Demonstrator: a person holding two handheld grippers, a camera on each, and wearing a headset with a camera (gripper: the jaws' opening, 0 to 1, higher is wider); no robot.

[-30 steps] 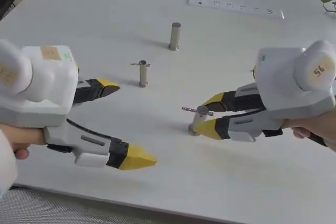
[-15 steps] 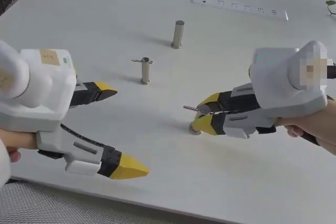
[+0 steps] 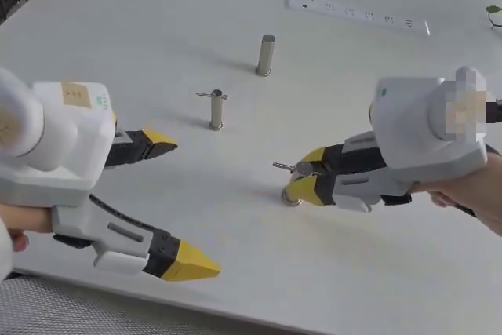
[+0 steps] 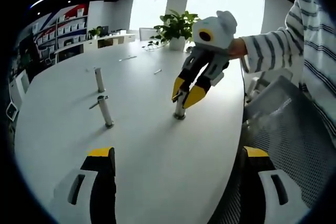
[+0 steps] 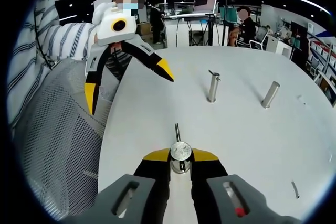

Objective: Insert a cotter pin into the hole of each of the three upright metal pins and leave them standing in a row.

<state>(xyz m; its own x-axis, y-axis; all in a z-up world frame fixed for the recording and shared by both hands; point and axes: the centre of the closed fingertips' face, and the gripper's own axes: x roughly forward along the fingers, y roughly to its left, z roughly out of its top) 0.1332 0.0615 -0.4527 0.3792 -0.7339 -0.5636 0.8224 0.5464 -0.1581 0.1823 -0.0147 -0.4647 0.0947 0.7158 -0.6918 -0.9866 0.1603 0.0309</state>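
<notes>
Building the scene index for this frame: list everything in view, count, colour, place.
table: one, white, under everything
near pin: one, silver, upright between right jaws
middle pin: one, silver, upright mid-table
far pin: one, silver, upright, farthest
cotter pins: two, silver, through near and middle pins
power strip: one, white, far table edge
plant: one, green, table end
chair: one, grey mesh, beside table
left hand-held gripper: one, white with yellow tips, open over near edge
right hand-held gripper: one, same colours, shut on near pin
sleeve: one, striped, behind right hand-held gripper
</notes>
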